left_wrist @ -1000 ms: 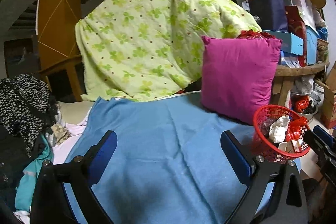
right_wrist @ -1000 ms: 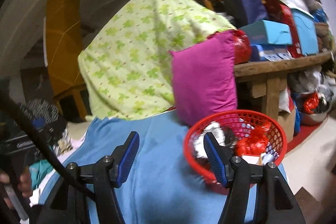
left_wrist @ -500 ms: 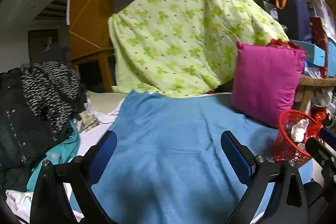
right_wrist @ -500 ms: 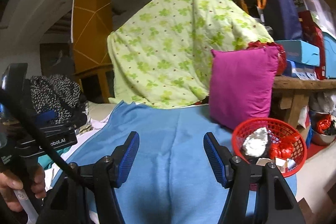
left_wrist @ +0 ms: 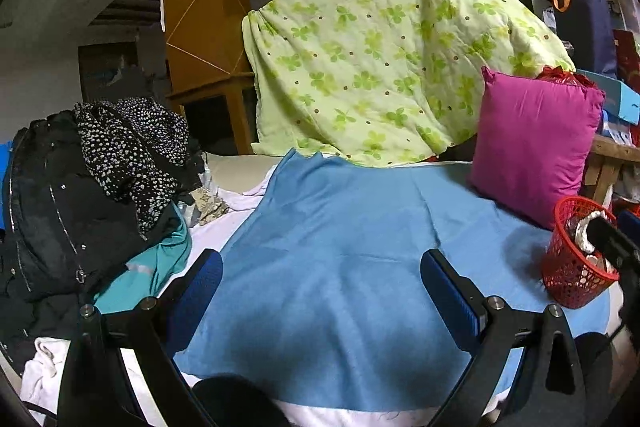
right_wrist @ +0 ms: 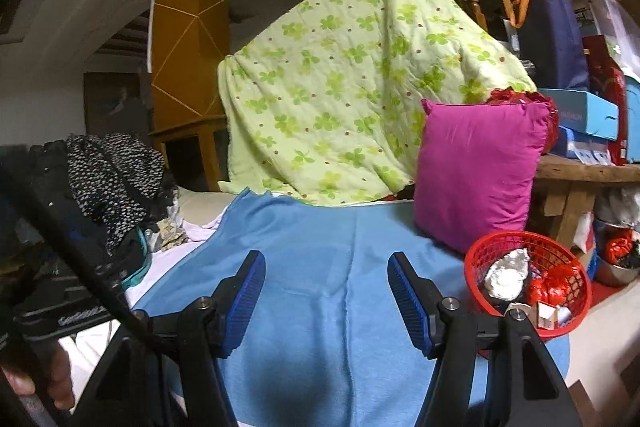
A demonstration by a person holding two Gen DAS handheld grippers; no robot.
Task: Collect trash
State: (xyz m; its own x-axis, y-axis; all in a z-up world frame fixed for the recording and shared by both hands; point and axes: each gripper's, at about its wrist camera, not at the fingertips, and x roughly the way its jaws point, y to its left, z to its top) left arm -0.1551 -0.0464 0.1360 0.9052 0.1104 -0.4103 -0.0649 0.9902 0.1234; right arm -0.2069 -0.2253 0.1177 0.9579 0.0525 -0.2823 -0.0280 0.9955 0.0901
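Note:
A red mesh basket point(right_wrist: 536, 259) sits on the right end of the blue blanket point(right_wrist: 316, 259), holding a crumpled foil ball point(right_wrist: 506, 273), red wrappers point(right_wrist: 554, 285) and small paper scraps. In the left wrist view the same red basket point(left_wrist: 570, 267) shows at the far right edge, partly behind the other gripper's black body. My right gripper point(right_wrist: 326, 293) hovers open over the blanket, left of the basket, with nothing between its blue pads. My left gripper point(left_wrist: 320, 291) is also open and empty above the blanket.
A magenta pillow point(right_wrist: 478, 175) leans behind the basket. A green clover quilt point(right_wrist: 348, 95) drapes over the back. Dark clothes point(left_wrist: 92, 179) pile at the left. A wooden table point(right_wrist: 580, 173) stacked with boxes stands at the right. A hand point(right_wrist: 60, 383) shows at lower left.
Both views have swung leftward: the red basket slid toward the right edge, and the clothes pile came further into view. Both grippers stayed open and empty.

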